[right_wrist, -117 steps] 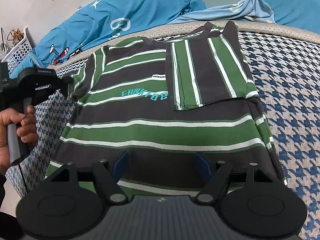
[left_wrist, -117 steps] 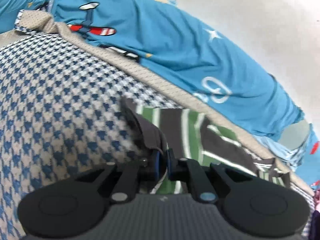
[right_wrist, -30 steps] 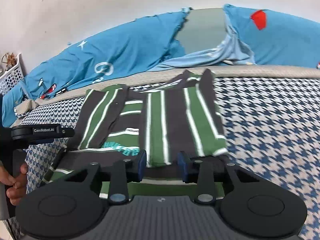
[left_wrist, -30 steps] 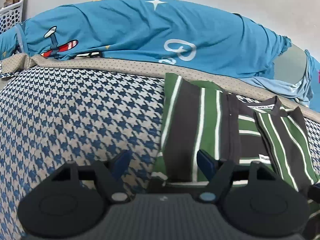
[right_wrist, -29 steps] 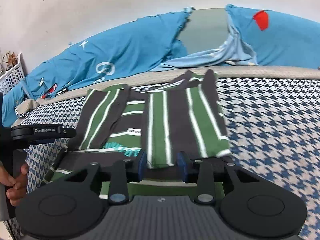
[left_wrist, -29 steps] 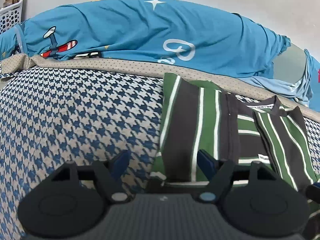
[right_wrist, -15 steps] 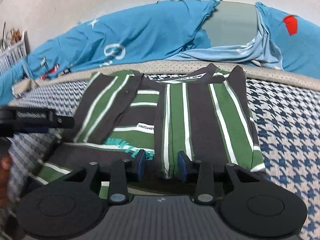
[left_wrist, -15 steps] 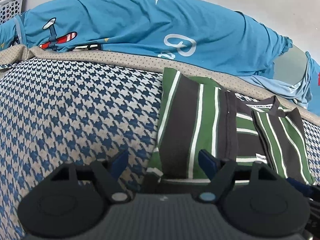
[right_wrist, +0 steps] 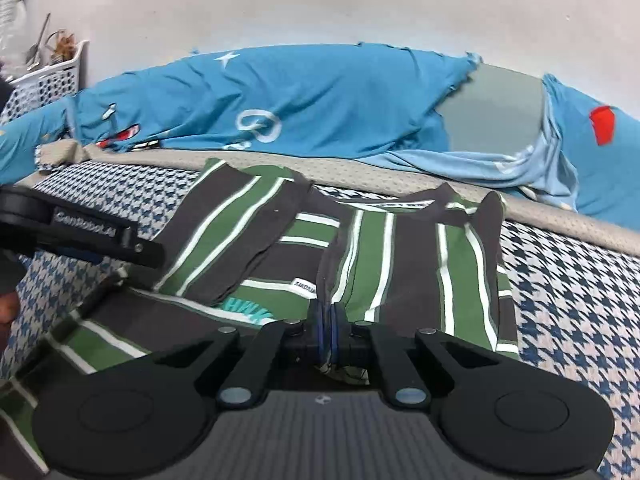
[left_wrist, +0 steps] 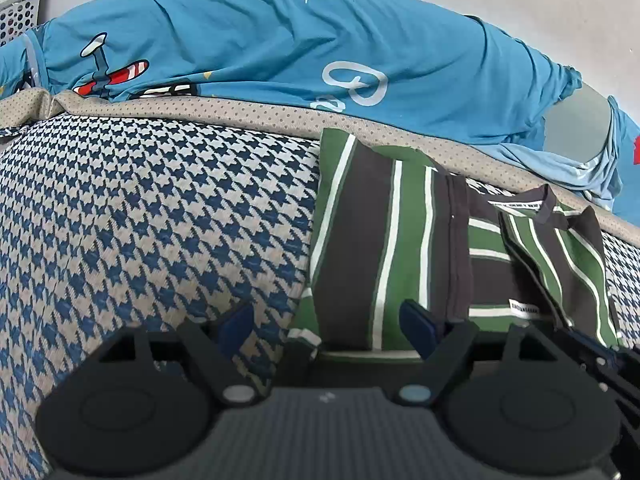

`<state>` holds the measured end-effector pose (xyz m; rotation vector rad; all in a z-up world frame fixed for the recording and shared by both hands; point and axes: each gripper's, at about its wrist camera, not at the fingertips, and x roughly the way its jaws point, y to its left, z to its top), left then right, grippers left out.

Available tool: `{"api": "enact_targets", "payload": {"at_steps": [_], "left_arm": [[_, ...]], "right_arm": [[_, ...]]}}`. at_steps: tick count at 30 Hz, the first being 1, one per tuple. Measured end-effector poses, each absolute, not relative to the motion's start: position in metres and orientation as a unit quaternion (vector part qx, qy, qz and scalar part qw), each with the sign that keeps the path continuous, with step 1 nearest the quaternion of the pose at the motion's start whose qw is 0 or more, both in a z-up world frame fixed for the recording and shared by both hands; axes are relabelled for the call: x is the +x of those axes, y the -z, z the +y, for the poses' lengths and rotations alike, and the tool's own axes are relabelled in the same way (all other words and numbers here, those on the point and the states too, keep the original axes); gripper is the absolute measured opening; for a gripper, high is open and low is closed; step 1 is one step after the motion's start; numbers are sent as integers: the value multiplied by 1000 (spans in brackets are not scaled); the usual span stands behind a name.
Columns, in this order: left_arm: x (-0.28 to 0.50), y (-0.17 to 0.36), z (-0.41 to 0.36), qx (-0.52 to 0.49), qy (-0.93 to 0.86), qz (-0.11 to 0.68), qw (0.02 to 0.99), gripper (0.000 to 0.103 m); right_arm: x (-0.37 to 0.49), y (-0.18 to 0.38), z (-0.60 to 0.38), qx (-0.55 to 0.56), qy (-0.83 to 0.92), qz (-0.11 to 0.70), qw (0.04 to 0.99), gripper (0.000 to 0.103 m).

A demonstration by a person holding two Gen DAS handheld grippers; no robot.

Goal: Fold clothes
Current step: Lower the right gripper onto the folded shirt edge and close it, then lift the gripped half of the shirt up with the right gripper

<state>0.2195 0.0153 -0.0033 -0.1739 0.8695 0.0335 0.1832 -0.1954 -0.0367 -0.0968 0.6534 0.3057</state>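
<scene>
A green, dark grey and white striped shirt lies flat on the houndstooth bed cover, both sides folded in over its front. My left gripper hovers at the lower end of the left folded panel; its jaws are opening and the pads touch no cloth. In the right wrist view the shirt spreads ahead. My right gripper is shut on the inner edge of the right folded panel near its lower end, beside the teal lettering.
Blue printed bedding is heaped along the wall behind the shirt, with a grey pillow showing through. A beige dotted band edges the cover. A white basket stands at the far left. Bare houndstooth cover stretches left and right of the shirt.
The right gripper's jaws went from partly apart to shut on the right panel's inner edge, and it rolled and dipped a little. The left jaws widened slightly; the left hand stayed put.
</scene>
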Motion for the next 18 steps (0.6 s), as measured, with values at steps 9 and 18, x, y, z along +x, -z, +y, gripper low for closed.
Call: {"api": "enact_targets", "payload": {"at_steps": [9, 18], "left_arm": [[218, 4, 17, -89, -17, 422, 902, 79], [218, 6, 17, -94, -14, 422, 902, 79]], "right_arm": [[189, 31, -205, -3, -150, 328, 933, 10], [209, 31, -205, 7, -140, 318, 938, 13]]}}
